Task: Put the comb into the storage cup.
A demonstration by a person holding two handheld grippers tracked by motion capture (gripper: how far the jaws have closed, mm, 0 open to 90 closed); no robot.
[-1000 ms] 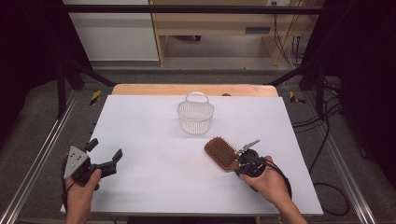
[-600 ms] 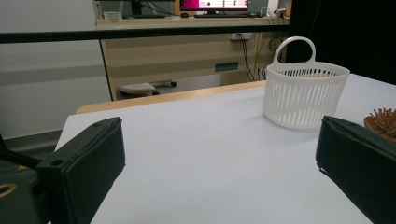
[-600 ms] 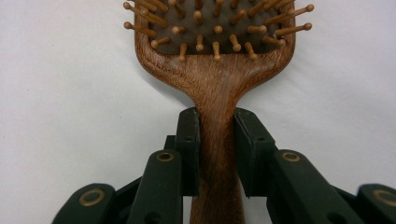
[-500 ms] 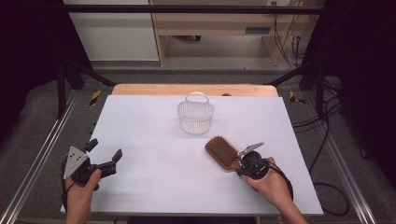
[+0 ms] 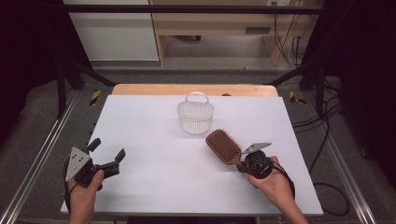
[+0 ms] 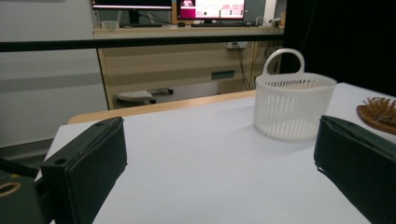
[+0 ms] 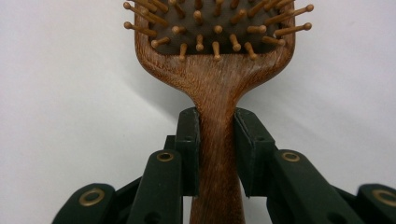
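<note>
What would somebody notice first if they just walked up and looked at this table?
Probably the brown wooden hairbrush at the right of the white table, bristles up, with the right gripper clamped on its handle. Next comes the white slotted basket with a loop handle, standing alone near the far middle. At the near left, the left gripper has its jaws wide apart with nothing between them.

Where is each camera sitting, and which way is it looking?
High view: above the table's near edge, looking forward and down; both hands with the left gripper and right gripper.
Left gripper view: rides that gripper, facing the white slatted plastic basket.
Right gripper view: looks along jaws clamping the brown wooden hairbrush.
All three share the hairbrush.
</note>
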